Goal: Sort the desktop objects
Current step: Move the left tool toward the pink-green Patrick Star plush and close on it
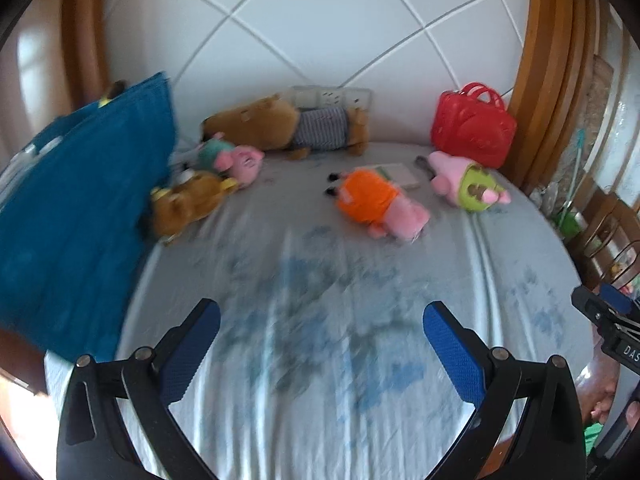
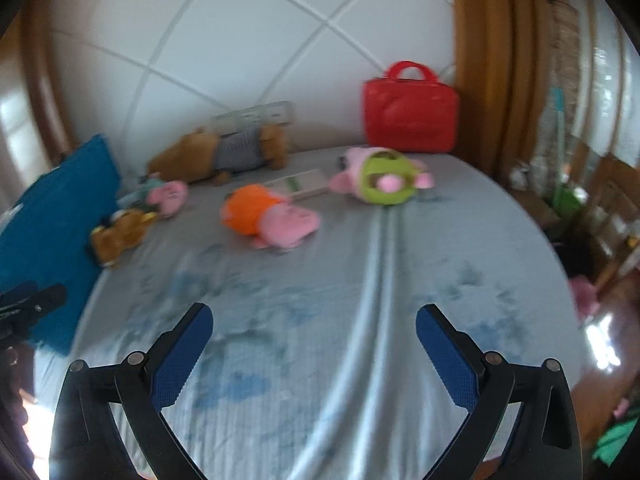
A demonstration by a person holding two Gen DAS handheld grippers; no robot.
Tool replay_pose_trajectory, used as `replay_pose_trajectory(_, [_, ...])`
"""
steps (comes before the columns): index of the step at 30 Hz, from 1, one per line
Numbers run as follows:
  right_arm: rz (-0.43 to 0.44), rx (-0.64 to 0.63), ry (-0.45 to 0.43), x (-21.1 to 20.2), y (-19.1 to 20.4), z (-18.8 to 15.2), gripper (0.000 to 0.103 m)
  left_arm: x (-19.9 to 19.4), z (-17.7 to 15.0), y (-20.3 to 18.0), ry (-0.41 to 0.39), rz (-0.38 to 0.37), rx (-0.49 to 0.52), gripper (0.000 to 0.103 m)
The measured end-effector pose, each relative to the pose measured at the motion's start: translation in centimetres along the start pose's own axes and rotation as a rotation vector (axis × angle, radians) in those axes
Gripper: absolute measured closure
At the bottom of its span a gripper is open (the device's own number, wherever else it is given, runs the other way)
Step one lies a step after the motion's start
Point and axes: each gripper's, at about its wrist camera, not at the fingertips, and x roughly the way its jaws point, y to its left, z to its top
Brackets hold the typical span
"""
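Note:
Plush toys lie on a pale blue sheet [image 1: 320,320]. An orange-dressed pink pig [image 1: 376,202] [image 2: 268,216] rests mid-bed, on top of a white booklet [image 1: 396,174] [image 2: 304,182]. A pink and green star plush [image 1: 468,182] [image 2: 382,176] lies to its right. A big brown plush in a striped shirt [image 1: 288,126] [image 2: 224,154] is at the headboard. A small pink pig [image 1: 236,158] [image 2: 166,194] and a small brown bear [image 1: 188,202] [image 2: 118,236] lie at the left. My left gripper [image 1: 320,336] and right gripper [image 2: 314,334] hover open over bare sheet, well short of the toys.
A red handbag [image 1: 474,128] [image 2: 410,110] stands at the back right against the padded white headboard [image 1: 320,40]. A blue towel [image 1: 76,208] [image 2: 48,224] is heaped on the left. Wooden bed frame [image 1: 544,80] and furniture border the right. The right gripper's tip [image 1: 608,308] shows in the left wrist view.

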Motion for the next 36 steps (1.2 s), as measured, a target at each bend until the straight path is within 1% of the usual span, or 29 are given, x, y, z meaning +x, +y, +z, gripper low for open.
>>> replay_pose_trajectory(2, [-0.043, -0.002, -0.018, 0.4, -1.2, 1.7, 0.001, 1.6, 1.6, -0.9, -0.004, -0.032, 0.006, 0.0])
replay_pose_trajectory(5, [-0.098, 0.007, -0.048, 0.9, -3.1, 3.9, 0.001, 4.8, 4.2, -3.5, 0.029, -0.068, 0.03, 0.0])
replay_pose_trajectory(9, [-0.148, 0.024, -0.038, 2.6, -6.8, 6.6, 0.001, 8.8, 6.9, -8.2, 0.066, -0.09, 0.082, 0.0])
replay_pose_trajectory(11, [-0.163, 0.025, -0.043, 3.9, -9.0, 8.3, 0.0, 10.7, 8.0, -10.6, 0.078, -0.108, 0.089, 0.0])
replay_pose_trajectory(13, [-0.16, 0.026, -0.036, 5.4, -10.8, 9.6, 0.0, 12.6, 9.0, -13.0, 0.09, -0.121, 0.079, 0.0])
replay_pose_trajectory(16, [-0.15, -0.022, -0.017, 8.7, -13.9, 11.9, 0.001, 16.2, 10.6, -17.7, 0.111, -0.133, 0.045, 0.0])
replay_pose_trajectory(17, [-0.134, -0.043, -0.004, 10.2, -14.9, 12.7, 0.001, 17.1, 11.1, -19.0, 0.114, -0.131, 0.036, 0.0])
replay_pose_trajectory(18, [-0.117, -0.065, 0.009, 11.6, -15.9, 13.5, 0.003, 18.4, 11.6, -20.8, 0.115, -0.128, 0.026, 0.0])
replay_pose_trajectory(19, [-0.095, -0.088, 0.022, 13.0, -16.9, 14.2, 0.012, 19.9, 12.2, -22.9, 0.11, -0.118, 0.017, 0.0])
replay_pose_trajectory(20, [-0.072, -0.111, 0.036, 14.4, -17.9, 14.9, 0.017, 21.3, 12.7, -24.9, 0.109, -0.099, 0.01, 0.0])
replay_pose_trajectory(22, [-0.024, -0.143, 0.074, 17.1, -19.7, 16.1, 0.038, 24.0, 13.4, -28.4, 0.118, -0.073, -0.007, 0.002])
replay_pose_trajectory(24, [0.021, -0.176, 0.114, 20.0, -21.5, 17.0, 0.046, 26.7, 14.0, -31.3, 0.145, -0.055, -0.012, 0.012])
replay_pose_trajectory(26, [0.061, -0.202, 0.147, 22.3, -22.6, 17.6, 0.05, 29.2, 14.3, -33.5, 0.17, -0.019, -0.013, 0.017])
replay_pose_trajectory(27, [0.082, -0.213, 0.163, 23.6, -23.2, 17.9, 0.058, 30.5, 14.4, -34.3, 0.186, 0.001, -0.015, 0.019])
replay_pose_trajectory(28, [0.103, -0.223, 0.18, 24.8, -23.8, 18.1, 0.061, 31.9, 14.3, -35.0, 0.209, 0.007, -0.015, 0.021])
replay_pose_trajectory(29, [0.122, -0.227, 0.191, 26.1, -24.3, 18.4, 0.061, 33.3, 14.3, -35.6, 0.234, 0.016, -0.013, 0.029])
replay_pose_trajectory(30, [0.14, -0.232, 0.202, 27.4, -24.8, 18.7, 0.061, 34.9, 14.2, -36.1, 0.263, 0.028, -0.004, 0.04])
replay_pose_trajectory(31, [0.15, -0.23, 0.209, 28.5, -25.2, 19.1, 0.061, 35.7, 14.2, -36.3, 0.276, 0.022, -0.001, 0.044])
replay_pose_trajectory(33, [0.169, -0.226, 0.223, 30.7, -25.9, 19.9, 0.061, 36.5, 14.1, -36.2, 0.288, 0.004, 0.0, 0.061])
replay_pose_trajectory(35, [0.19, -0.213, 0.226, 33.2, -26.4, 20.9, 0.061, 36.4, 14.1, -35.5, 0.281, 0.032, 0.021, 0.063])
replay_pose_trajectory(36, [0.196, -0.211, 0.232, 34.6, -26.4, 21.3, 0.056, 36.2, 14.1, -34.8, 0.274, 0.062, 0.031, 0.063])
